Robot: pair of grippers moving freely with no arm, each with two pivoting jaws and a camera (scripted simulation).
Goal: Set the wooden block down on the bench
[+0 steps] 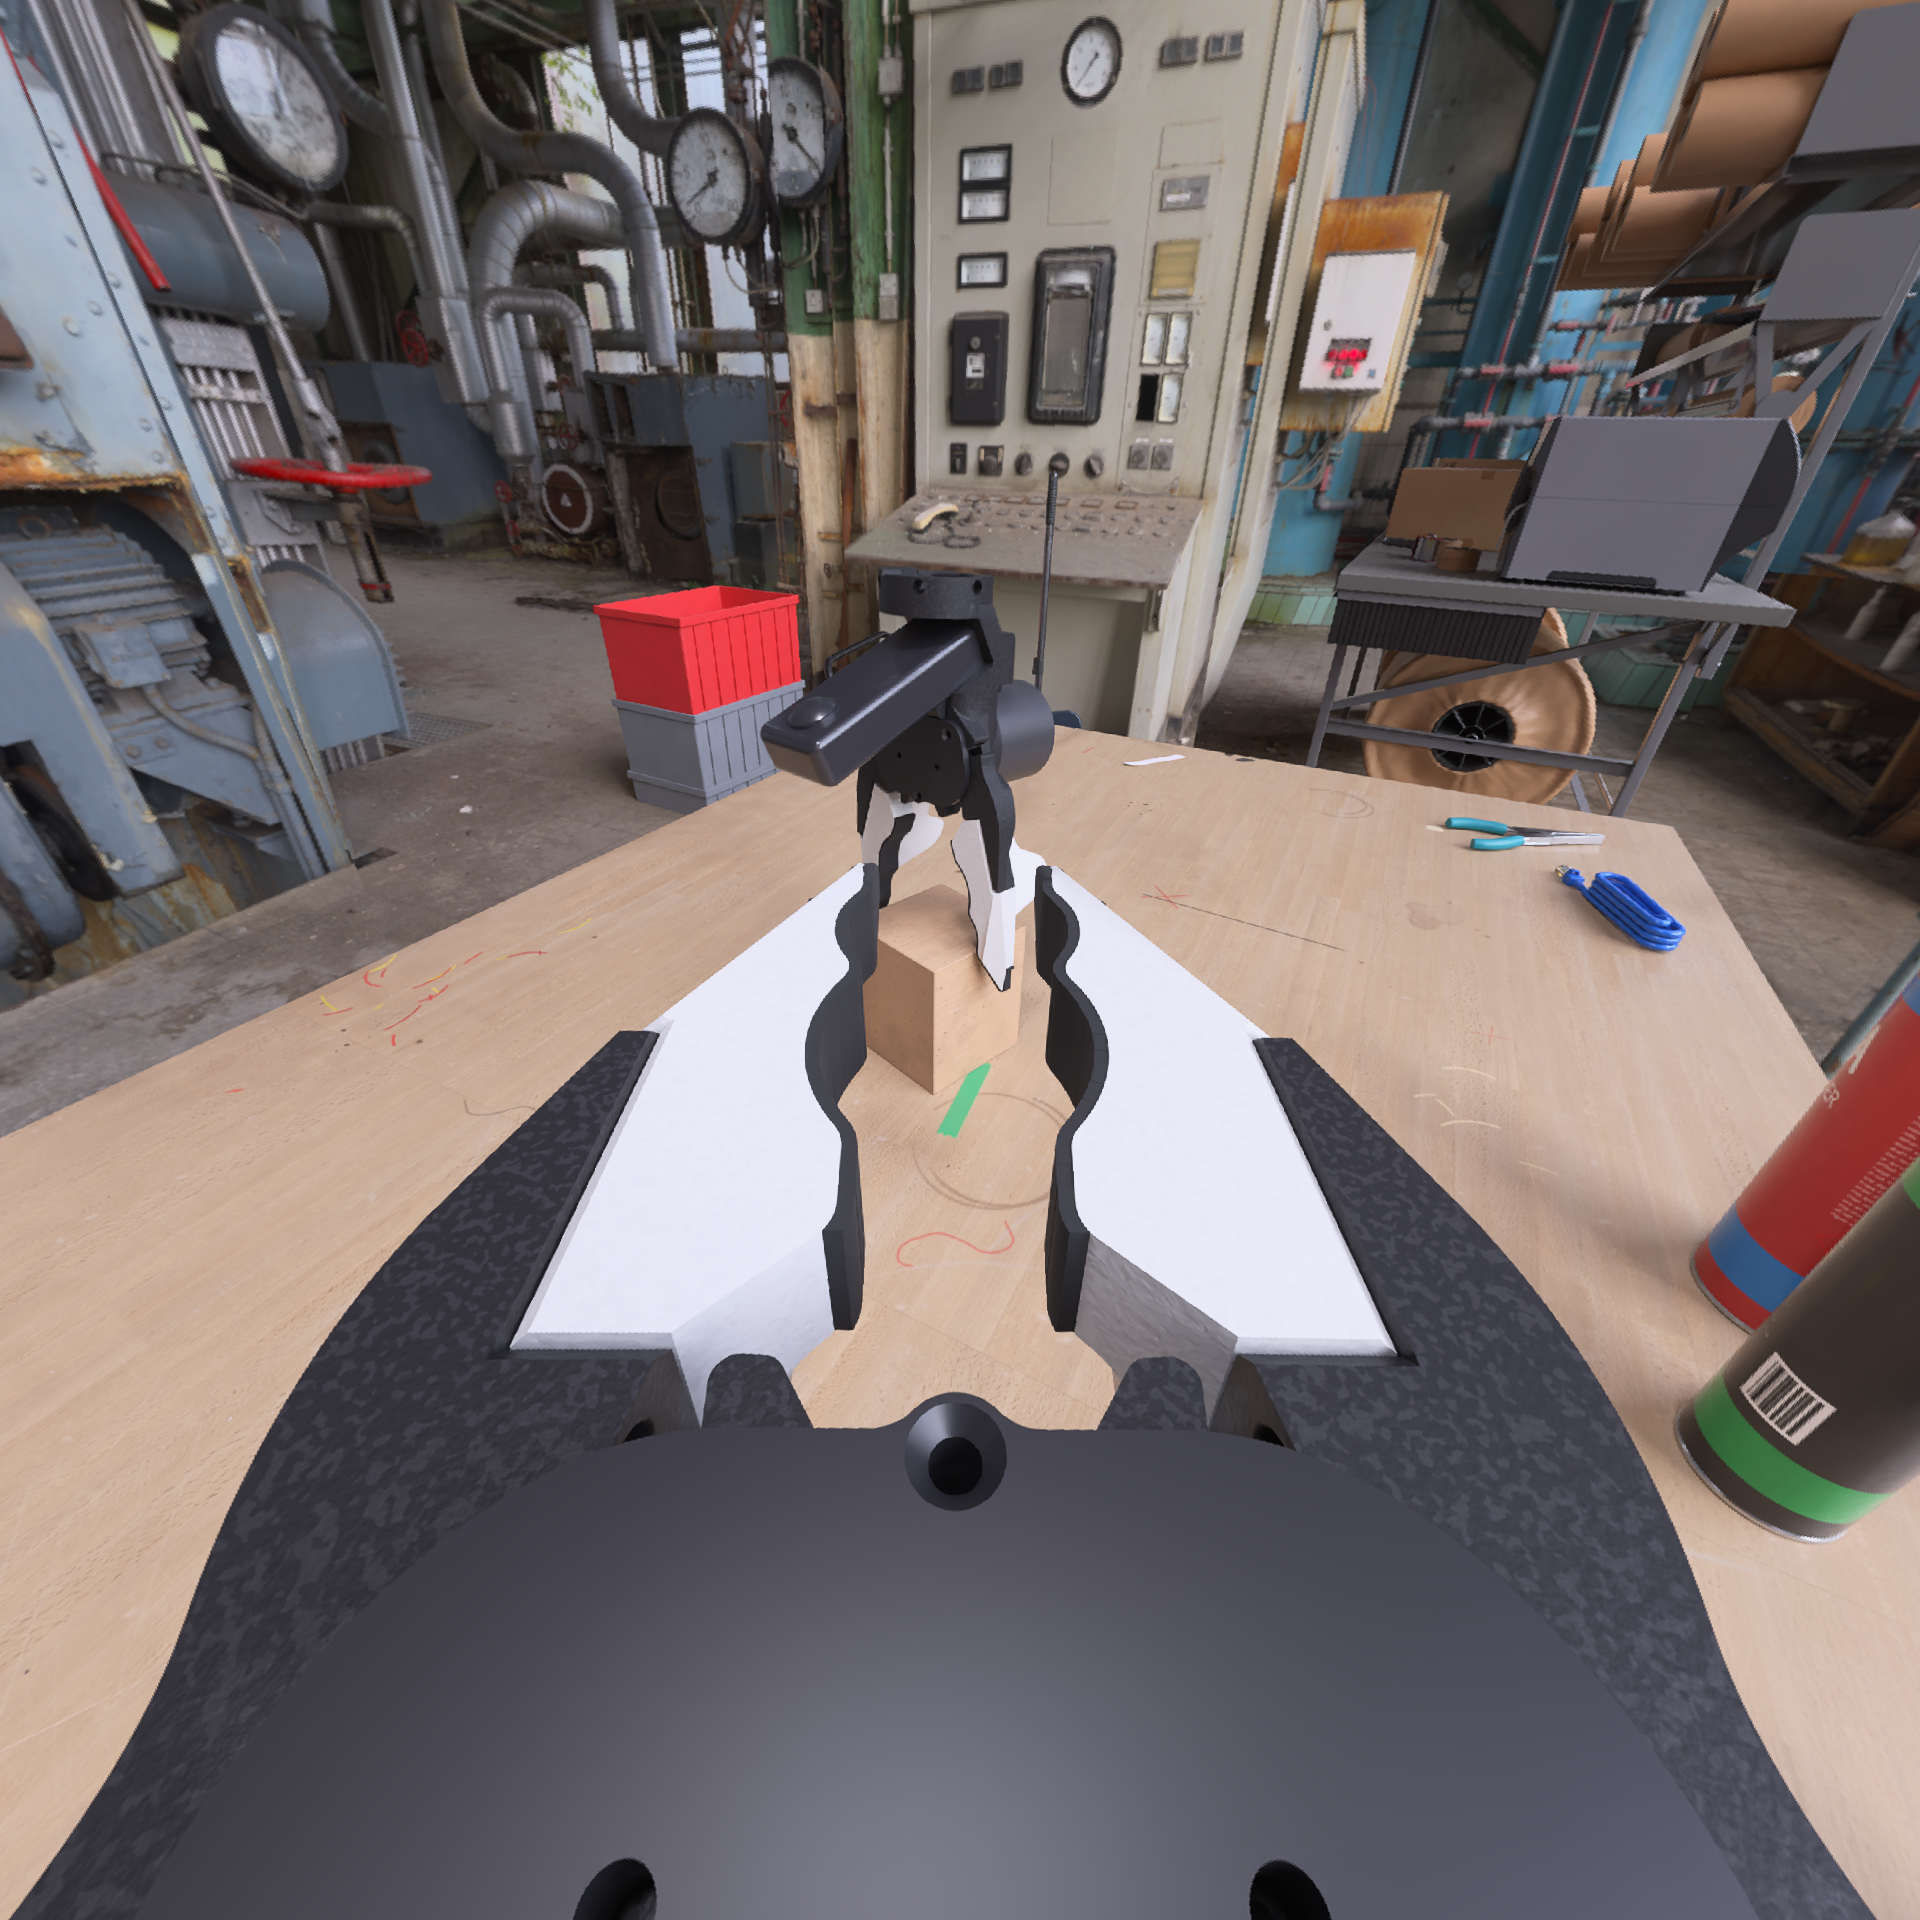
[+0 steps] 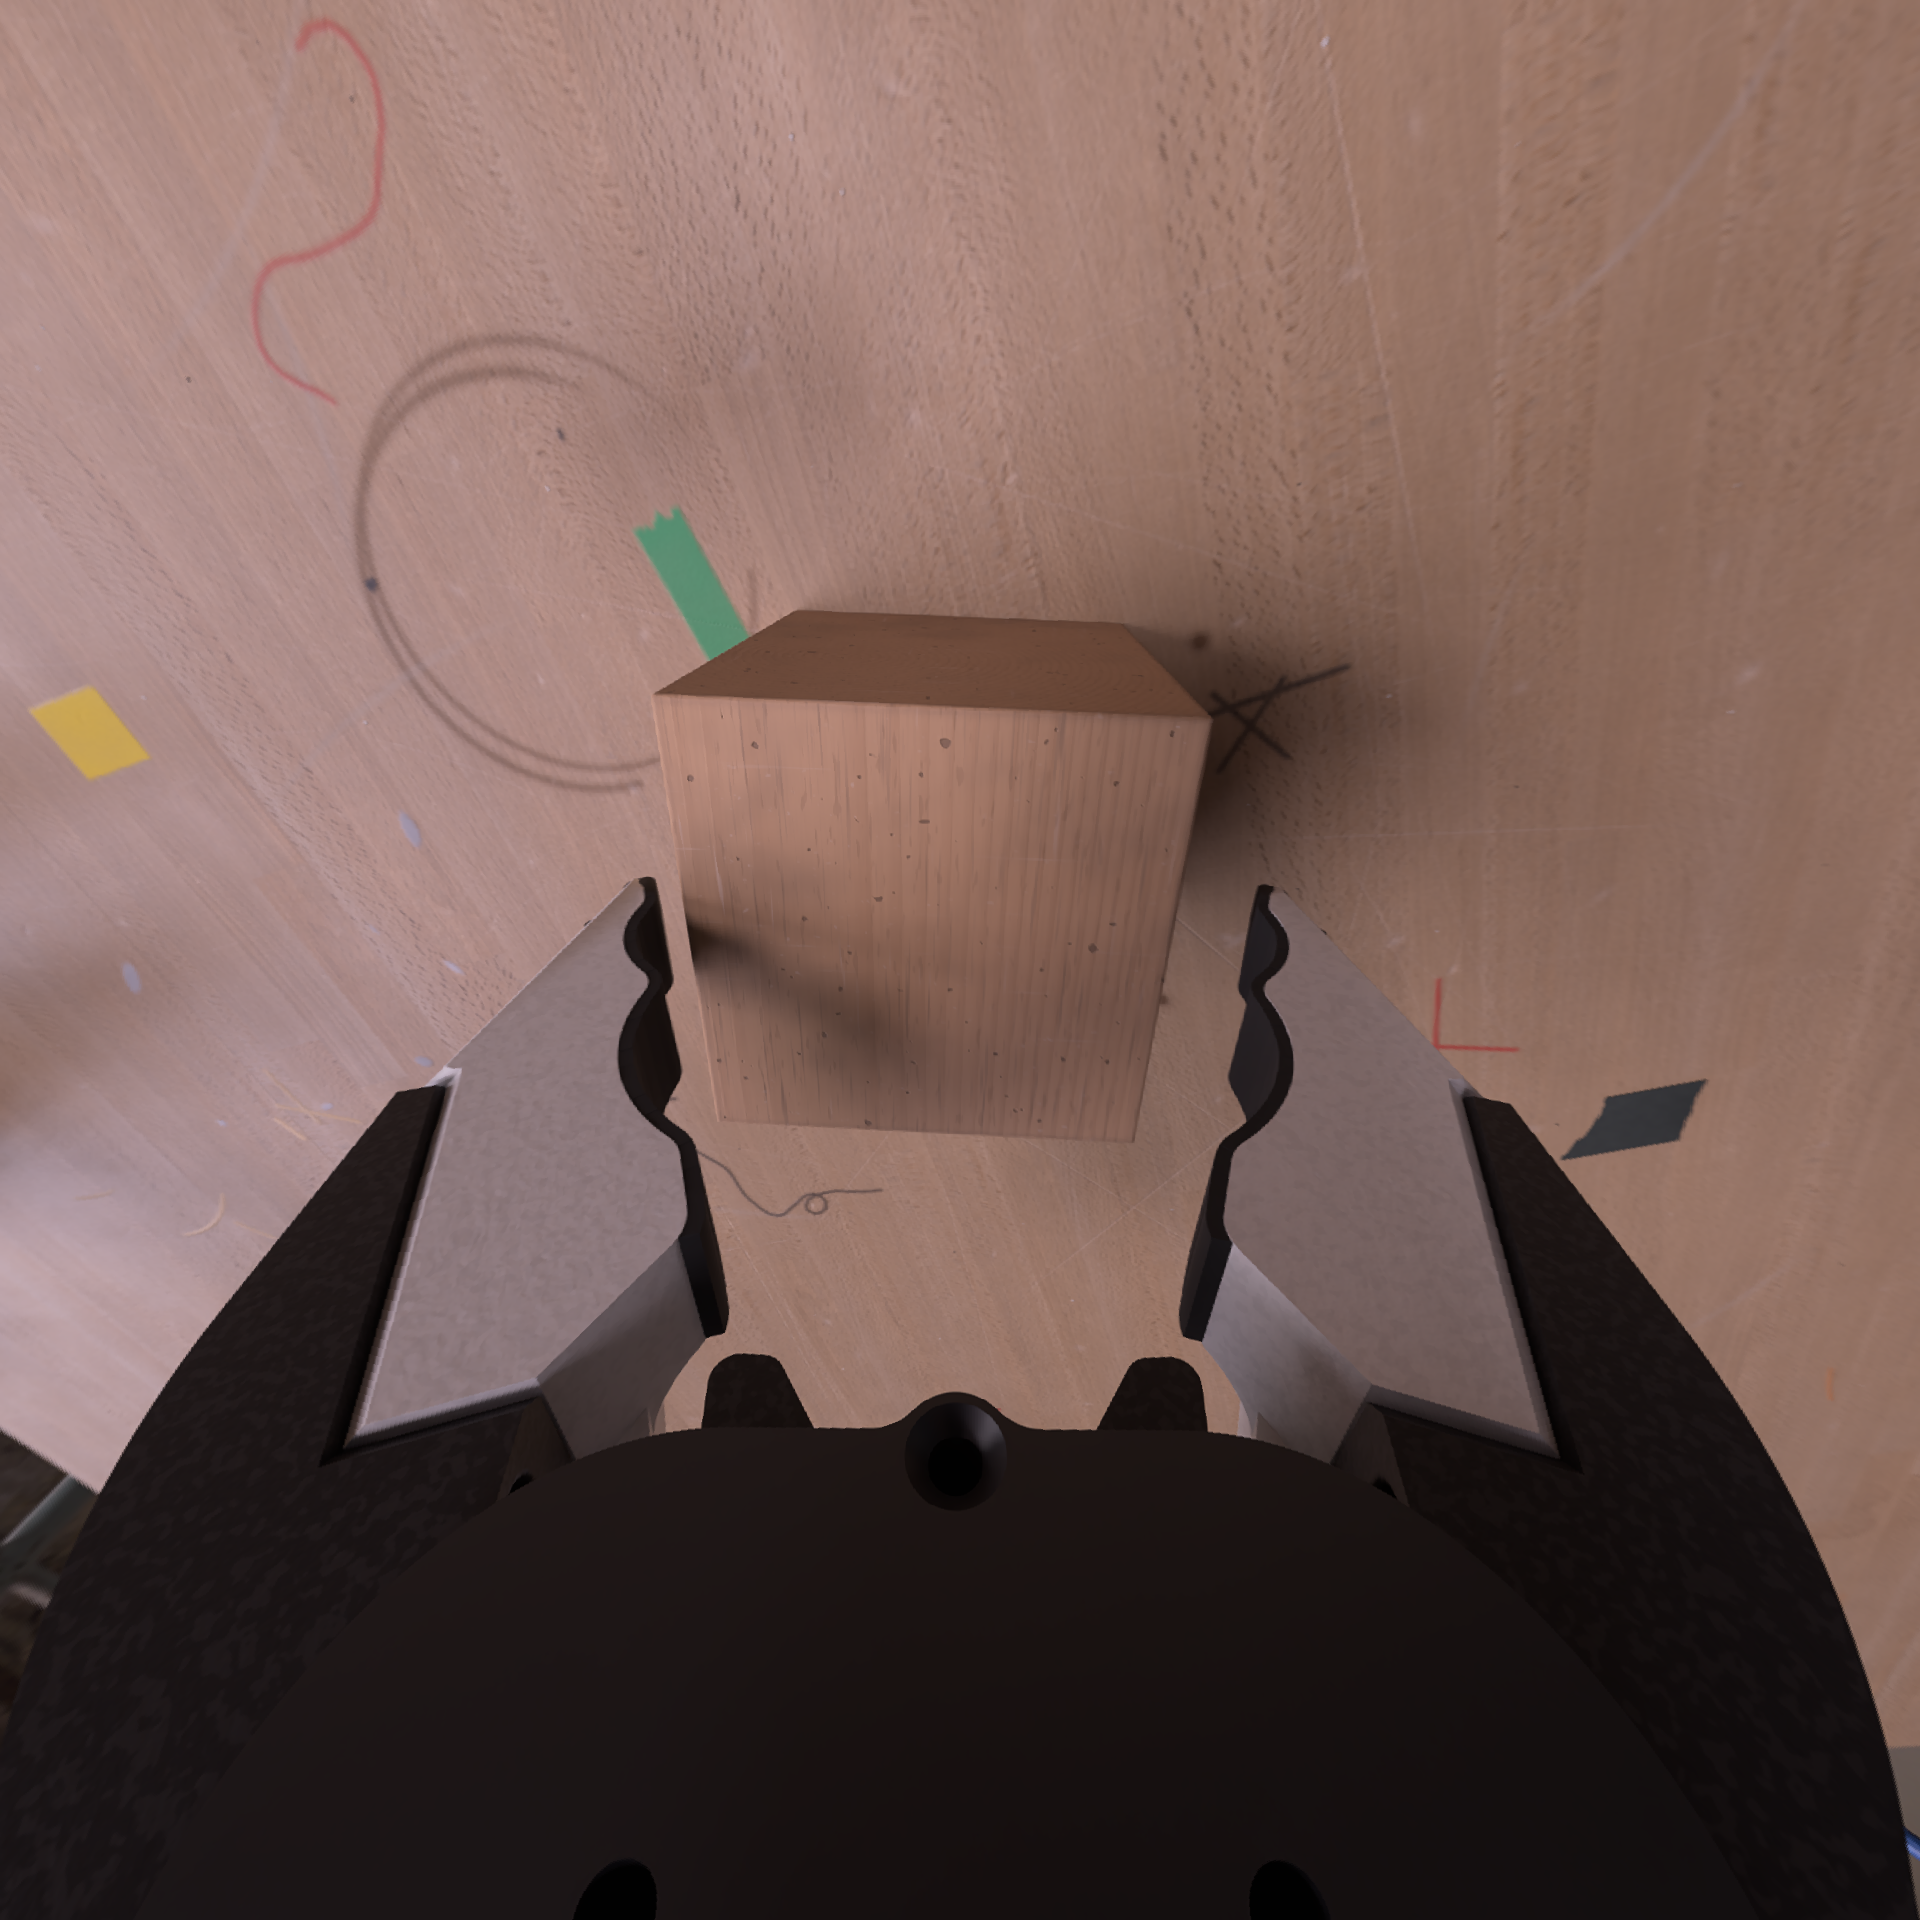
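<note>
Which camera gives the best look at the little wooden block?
The right wrist view: the wooden block fills the middle, seen from above between the open right gripper. The left wrist view shows it farther off, partly hidden by fingers.

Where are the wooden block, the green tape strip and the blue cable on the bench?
wooden block (image 2: 935, 914): right wrist view, on its large near face.
green tape strip (image 2: 691, 592): right wrist view, mid-strip.
blue cable (image 1: 1629, 912): left wrist view, middle of the coil.
</note>
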